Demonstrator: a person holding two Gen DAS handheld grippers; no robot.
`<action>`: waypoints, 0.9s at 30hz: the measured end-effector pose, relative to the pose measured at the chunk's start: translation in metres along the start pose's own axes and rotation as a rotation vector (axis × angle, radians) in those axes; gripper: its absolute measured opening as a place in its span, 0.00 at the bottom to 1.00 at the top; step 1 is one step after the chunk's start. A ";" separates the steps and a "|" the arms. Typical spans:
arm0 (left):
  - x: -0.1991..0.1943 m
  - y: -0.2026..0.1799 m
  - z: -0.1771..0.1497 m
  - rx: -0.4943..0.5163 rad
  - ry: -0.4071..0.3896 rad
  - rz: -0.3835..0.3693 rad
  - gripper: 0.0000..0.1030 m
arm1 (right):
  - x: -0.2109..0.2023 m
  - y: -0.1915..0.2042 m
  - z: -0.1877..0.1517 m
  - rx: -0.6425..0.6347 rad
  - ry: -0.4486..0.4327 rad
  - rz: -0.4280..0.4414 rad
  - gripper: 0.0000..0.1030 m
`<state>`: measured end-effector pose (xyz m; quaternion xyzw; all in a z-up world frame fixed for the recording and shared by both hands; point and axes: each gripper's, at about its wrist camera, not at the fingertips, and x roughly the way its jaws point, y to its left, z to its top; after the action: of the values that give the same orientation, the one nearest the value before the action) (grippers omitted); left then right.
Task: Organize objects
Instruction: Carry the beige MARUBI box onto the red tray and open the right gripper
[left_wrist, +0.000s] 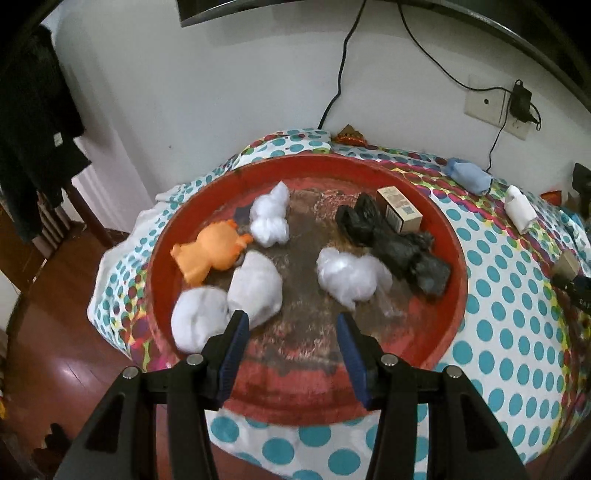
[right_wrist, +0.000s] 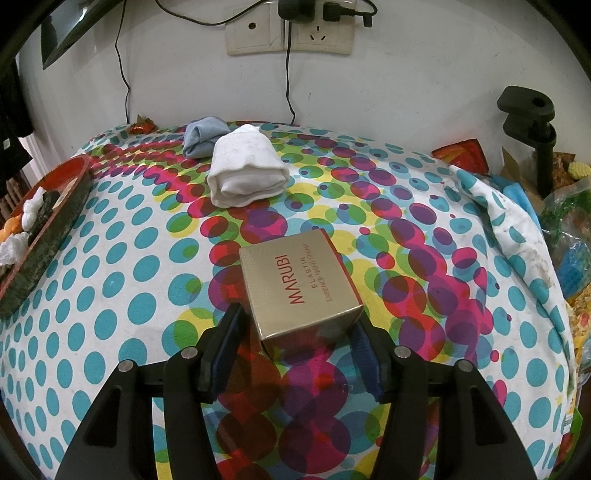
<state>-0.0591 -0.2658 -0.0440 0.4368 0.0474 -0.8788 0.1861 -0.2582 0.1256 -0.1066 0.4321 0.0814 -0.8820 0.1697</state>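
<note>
A round red tray (left_wrist: 436, 332) lies on the dotted cloth and holds several white bundles (left_wrist: 255, 284), an orange toy (left_wrist: 207, 254), black bags (left_wrist: 402, 247) and a small box (left_wrist: 400, 212). My left gripper (left_wrist: 291, 321) hovers over the tray's near side, open, with nothing between its blue pads. In the right wrist view a gold carton (right_wrist: 295, 284) printed MARUBI rests on the cloth. My right gripper (right_wrist: 295, 325) straddles its near end. A narrow gap shows beside the left pad (right_wrist: 229, 332), so the jaws stand open around the carton.
A rolled white cloth (right_wrist: 245, 171) and a rolled blue cloth (right_wrist: 205, 134) lie behind the carton. The tray's rim (right_wrist: 48, 229) is at the far left. Snack bags and a black clamp (right_wrist: 532, 122) crowd the right edge. Cables hang from the wall sockets (right_wrist: 288, 35).
</note>
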 end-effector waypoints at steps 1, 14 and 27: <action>-0.001 0.001 -0.004 0.000 0.004 -0.009 0.49 | 0.000 0.000 0.000 0.000 0.000 -0.001 0.53; 0.005 0.005 -0.027 0.053 -0.008 -0.036 0.52 | -0.009 0.008 -0.007 0.046 -0.011 -0.064 0.44; 0.006 0.002 -0.030 0.032 0.004 -0.072 0.54 | -0.032 0.073 0.009 0.013 -0.040 0.050 0.44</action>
<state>-0.0393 -0.2623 -0.0674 0.4393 0.0494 -0.8848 0.1473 -0.2193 0.0623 -0.0752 0.4173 0.0612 -0.8864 0.1905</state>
